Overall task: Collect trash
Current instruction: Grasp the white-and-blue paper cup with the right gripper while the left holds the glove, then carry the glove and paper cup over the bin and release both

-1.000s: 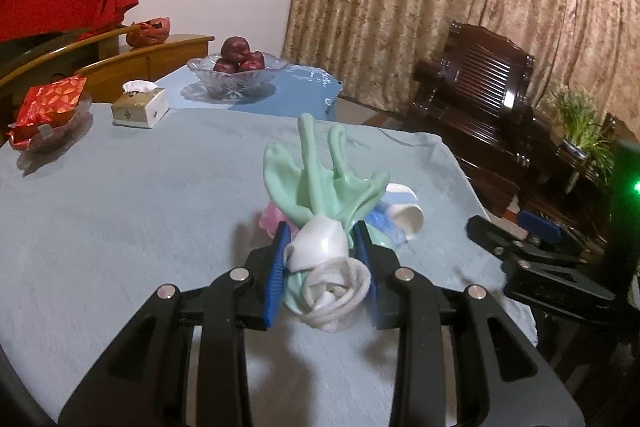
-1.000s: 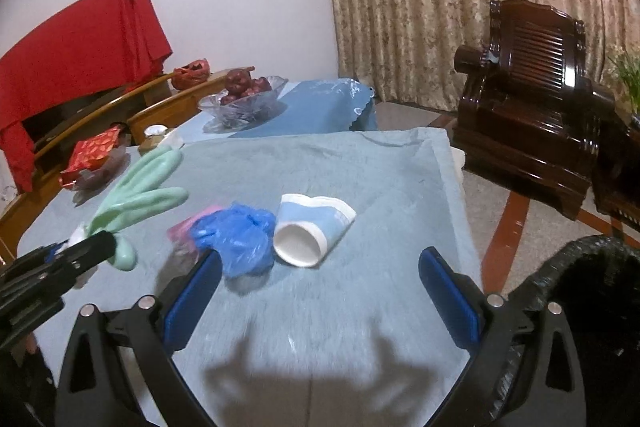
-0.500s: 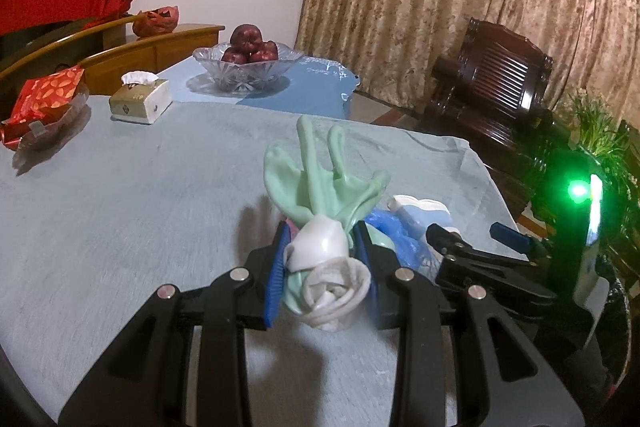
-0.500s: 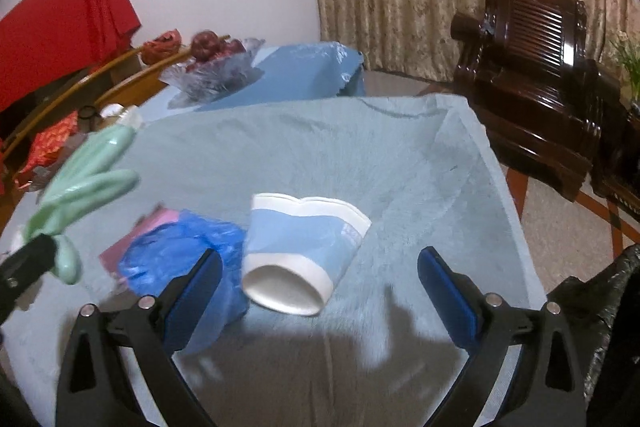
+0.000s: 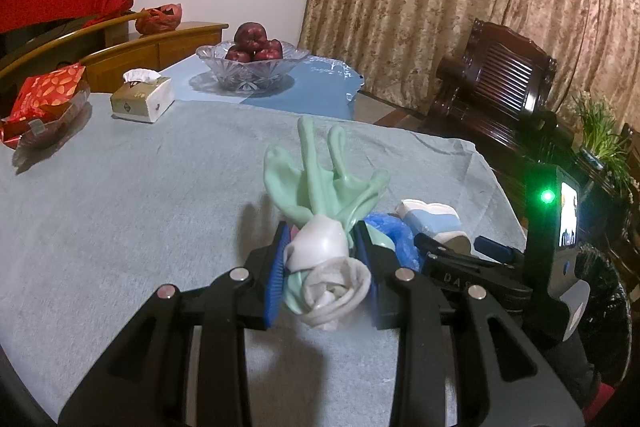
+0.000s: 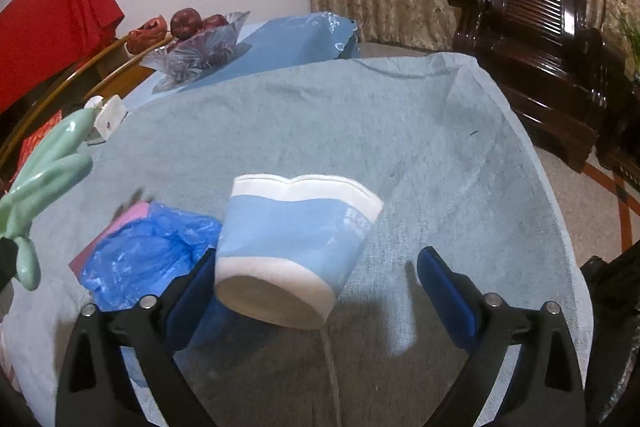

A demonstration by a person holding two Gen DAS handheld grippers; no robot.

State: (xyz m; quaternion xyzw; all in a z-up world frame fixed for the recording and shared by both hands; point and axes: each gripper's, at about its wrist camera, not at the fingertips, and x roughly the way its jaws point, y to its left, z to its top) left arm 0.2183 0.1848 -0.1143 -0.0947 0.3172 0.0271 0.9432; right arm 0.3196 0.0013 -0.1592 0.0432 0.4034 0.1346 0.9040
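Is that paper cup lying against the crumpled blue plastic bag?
Cannot tell. In the right wrist view the paper cup overlaps the blue plastic bag, and no gap or contact shows plainly.

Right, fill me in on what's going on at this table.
A person is clearing trash with two grippers. The left hand-held gripper is clamped on a green rubber glove with a rolled white cuff. The right hand-held gripper is closing around a crushed blue and white paper cup lying on the grey tablecloth; the pads do not press it yet. A crumpled blue plastic bag lies beside the cup.
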